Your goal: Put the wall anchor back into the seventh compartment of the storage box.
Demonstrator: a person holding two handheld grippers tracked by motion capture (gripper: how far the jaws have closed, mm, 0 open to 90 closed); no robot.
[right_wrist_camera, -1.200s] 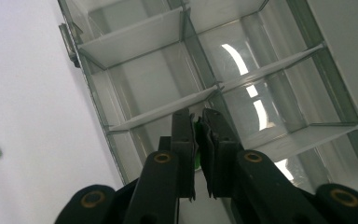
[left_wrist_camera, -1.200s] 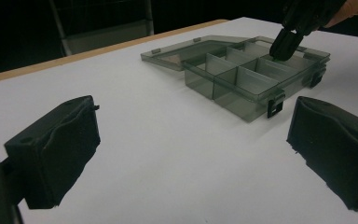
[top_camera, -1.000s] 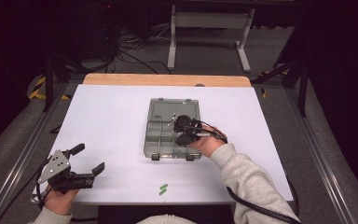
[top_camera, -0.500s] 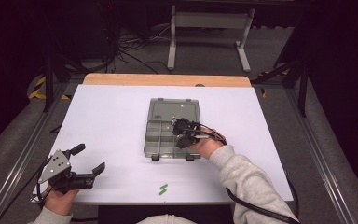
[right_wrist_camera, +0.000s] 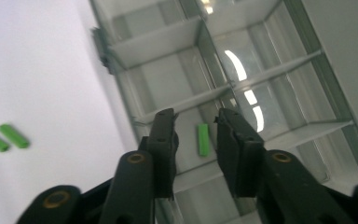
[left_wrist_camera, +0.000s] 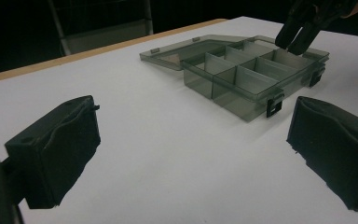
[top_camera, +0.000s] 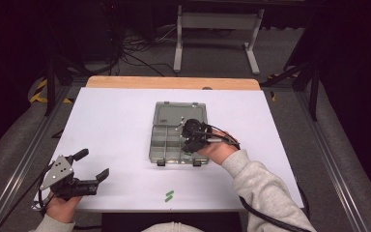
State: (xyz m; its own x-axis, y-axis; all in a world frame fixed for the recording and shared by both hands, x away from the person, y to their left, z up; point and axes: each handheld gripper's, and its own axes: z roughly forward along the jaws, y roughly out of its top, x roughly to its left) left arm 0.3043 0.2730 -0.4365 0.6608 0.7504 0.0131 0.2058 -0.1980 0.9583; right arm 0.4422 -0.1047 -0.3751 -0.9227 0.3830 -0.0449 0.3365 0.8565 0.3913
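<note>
The right gripper (right_wrist_camera: 195, 125) jaws had just been opened, and a small green plastic stick (right_wrist_camera: 203, 139) lay released, flat in the translucent grey compartment box (top_camera: 160, 145) at frame centre.

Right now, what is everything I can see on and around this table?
Compartment box: one, smoky clear plastic, middle of the table, lid laid open on the far side.
Green piece in the box: one, lying in a compartment under the right gripper.
Green pieces on the table: two, side by side near the front edge.
Table: one, white top with a wooden far edge.
Metal stand: one, pale grey, on the floor behind the table.
Cables: several, black, on the floor behind.
Left gripper: one, black, near left corner, fingers wide apart, nothing between them.
Right gripper: one, black, over the box; fingers have just been opening, the green piece lies loose below.
</note>
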